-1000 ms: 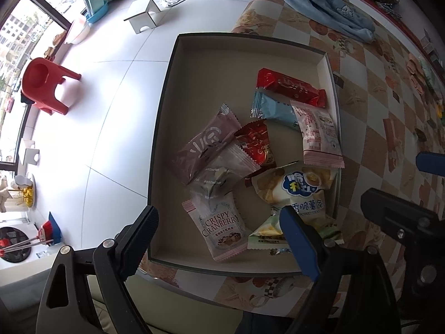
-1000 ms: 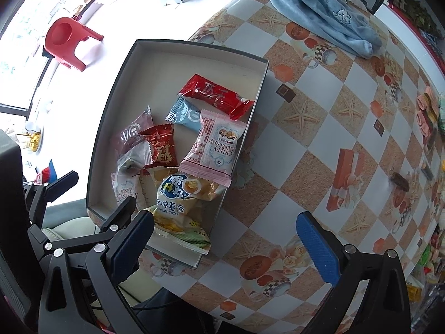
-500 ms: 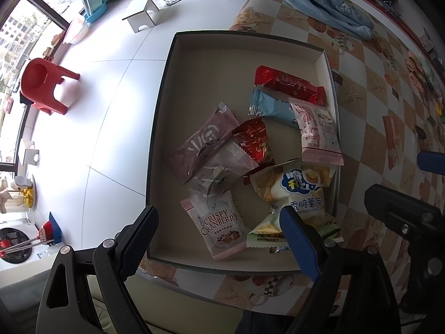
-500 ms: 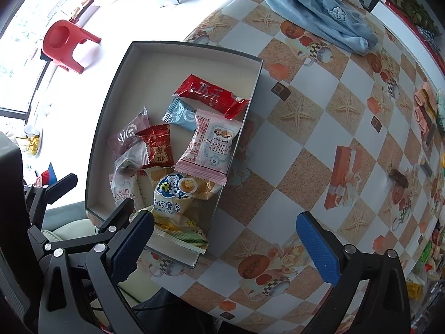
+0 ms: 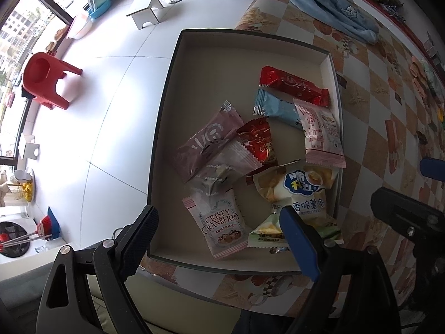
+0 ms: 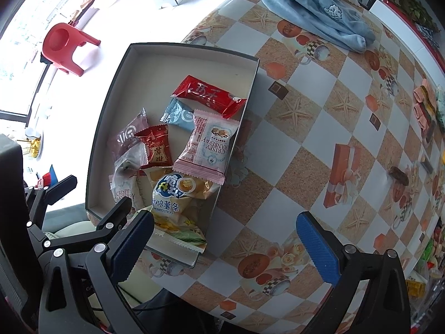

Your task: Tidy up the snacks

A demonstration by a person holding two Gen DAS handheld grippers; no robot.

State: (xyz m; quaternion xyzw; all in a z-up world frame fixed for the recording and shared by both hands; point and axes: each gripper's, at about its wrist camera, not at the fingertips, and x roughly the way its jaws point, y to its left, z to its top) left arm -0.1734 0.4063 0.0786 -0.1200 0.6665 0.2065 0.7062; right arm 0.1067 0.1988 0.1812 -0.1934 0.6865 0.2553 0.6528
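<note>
My table, covered in a checked oilcloth printed with starfish and cups (image 6: 314, 128), carries a wide, shallow grey cardboard box (image 5: 222, 55) at its edge. A crumpled light-blue fleece cloth (image 6: 314, 8) lies at the far side. All the snack packets sit loose in the box: a yellow potato-stick bag (image 6: 178, 194), a pink Crispy Cranberry packet (image 5: 222, 222), a long red wrapper (image 5: 292, 85). My left gripper (image 5: 219, 239) hangs over the box's near end, jaws wide and empty. My right gripper (image 6: 225, 239) hangs over the oilcloth, also spread, gripping nothing.
</note>
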